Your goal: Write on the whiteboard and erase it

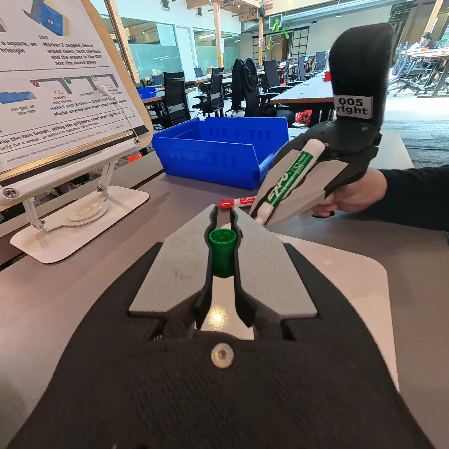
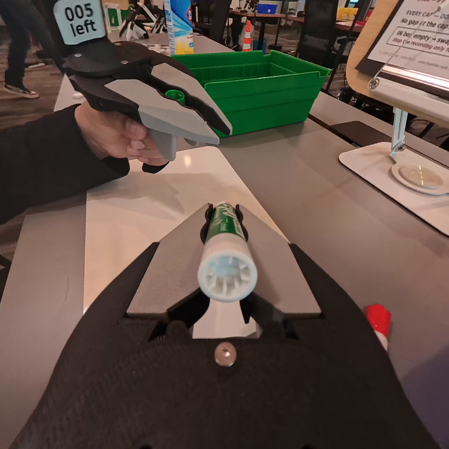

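Note:
My left gripper is shut on a green marker cap, its open end facing the camera, above the white whiteboard. It also shows in the right wrist view with the cap between its fingers. My right gripper is shut on an uncapped green marker, tip pointing down at the whiteboard. In the left wrist view the right gripper holds the green marker slanted over the board's far end. A capped red marker lies on the table beyond the board.
A blue bin stands behind the board in the left wrist view. A green bin stands at the far end in the right wrist view. An instruction sheet on a white stand is beside them. The red marker lies by my right gripper. Some 6 cm of space lies between my two pairs of fingers.

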The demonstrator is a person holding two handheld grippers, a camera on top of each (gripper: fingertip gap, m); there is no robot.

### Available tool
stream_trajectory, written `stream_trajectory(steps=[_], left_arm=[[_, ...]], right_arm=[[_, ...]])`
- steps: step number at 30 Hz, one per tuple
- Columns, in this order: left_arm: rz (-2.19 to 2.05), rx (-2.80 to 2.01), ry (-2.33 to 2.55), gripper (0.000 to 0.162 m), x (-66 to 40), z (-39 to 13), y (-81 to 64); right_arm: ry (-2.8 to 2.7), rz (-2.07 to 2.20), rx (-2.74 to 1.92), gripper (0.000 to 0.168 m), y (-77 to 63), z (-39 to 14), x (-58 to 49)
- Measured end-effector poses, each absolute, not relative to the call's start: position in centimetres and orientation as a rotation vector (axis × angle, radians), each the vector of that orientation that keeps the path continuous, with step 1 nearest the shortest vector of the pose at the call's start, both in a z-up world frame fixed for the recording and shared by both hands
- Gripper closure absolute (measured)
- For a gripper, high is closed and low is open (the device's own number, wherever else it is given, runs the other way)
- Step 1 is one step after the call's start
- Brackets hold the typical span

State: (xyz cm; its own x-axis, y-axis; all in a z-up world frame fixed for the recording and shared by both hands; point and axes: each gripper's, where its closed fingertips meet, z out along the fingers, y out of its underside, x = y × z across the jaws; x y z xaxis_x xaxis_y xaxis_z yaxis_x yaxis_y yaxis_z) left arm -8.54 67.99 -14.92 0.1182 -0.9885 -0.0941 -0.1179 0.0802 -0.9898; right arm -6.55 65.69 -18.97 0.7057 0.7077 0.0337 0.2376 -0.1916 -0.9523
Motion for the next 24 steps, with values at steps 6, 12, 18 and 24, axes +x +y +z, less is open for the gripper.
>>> stream_trajectory(steps=[6,12,18,24], left_arm=[[-0.972,-1.297,1.220,0.154,-8.9,-15.1,68.6],[-0.952,-1.298,1.241,0.153,-9.2,-15.4,68.4],[-0.902,-1.316,1.204,0.154,-9.8,-15.5,69.1],[-0.818,-1.330,1.129,0.153,-12.1,-15.0,70.3]], right_arm=[[-0.667,0.498,-1.795,0.152,66.7,-20.0,-6.5],[-0.627,0.472,-1.777,0.152,66.9,-19.5,-5.8],[-0.624,0.512,-1.798,0.152,66.4,-19.5,-5.4],[-0.662,0.501,-1.804,0.152,65.6,-19.0,-5.4]])
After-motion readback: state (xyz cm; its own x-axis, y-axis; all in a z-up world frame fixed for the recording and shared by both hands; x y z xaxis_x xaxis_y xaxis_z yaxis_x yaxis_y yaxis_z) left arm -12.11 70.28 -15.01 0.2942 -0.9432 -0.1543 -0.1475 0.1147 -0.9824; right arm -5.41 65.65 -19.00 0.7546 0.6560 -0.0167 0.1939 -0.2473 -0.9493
